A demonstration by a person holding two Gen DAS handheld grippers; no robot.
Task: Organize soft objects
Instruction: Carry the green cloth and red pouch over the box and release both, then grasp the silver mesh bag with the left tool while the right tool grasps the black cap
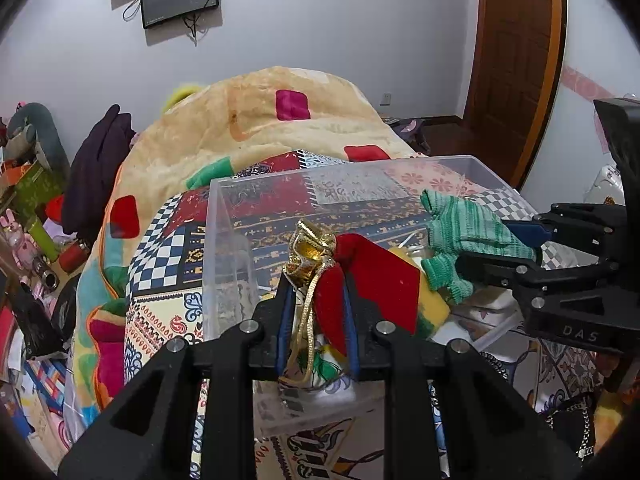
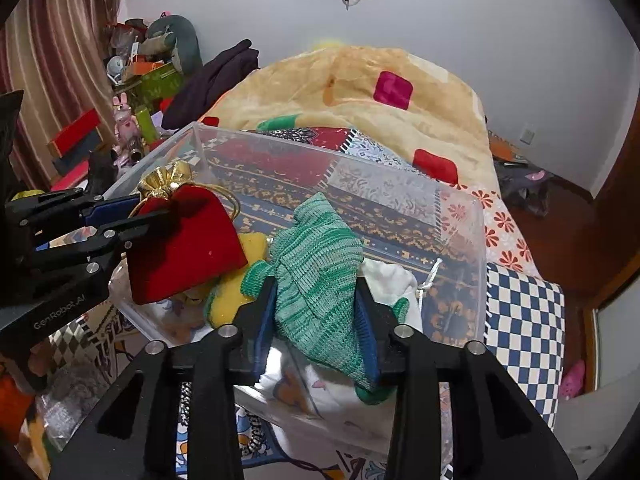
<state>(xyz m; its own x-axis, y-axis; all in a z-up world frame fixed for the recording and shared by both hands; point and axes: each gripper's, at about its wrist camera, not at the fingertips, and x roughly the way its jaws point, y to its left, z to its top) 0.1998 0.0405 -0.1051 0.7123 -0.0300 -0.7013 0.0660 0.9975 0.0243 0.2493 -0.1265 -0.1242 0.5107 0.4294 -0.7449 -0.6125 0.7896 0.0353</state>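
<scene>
A clear plastic bin (image 1: 224, 216) (image 2: 460, 208) stands on a patterned bed. My left gripper (image 1: 316, 300) is shut on a red velvet pouch with a gold top (image 1: 376, 276) and holds it above the bin's near side; in the right wrist view the left gripper (image 2: 132, 216) and its pouch (image 2: 188, 244) show at left. My right gripper (image 2: 316, 304) is shut on a green knitted glove (image 2: 316, 256) above the bin; in the left wrist view it (image 1: 500, 240) comes in from the right with the glove (image 1: 464, 228). A yellow soft item (image 2: 236, 280) and white cloth (image 2: 388, 280) lie inside the bin.
A beige blanket with coloured squares (image 1: 280, 120) is piled behind the bin. A dark garment (image 1: 100, 160) and a cluttered shelf with toys and boxes (image 2: 132, 92) are to the left. A wooden door (image 1: 516, 60) is at the right.
</scene>
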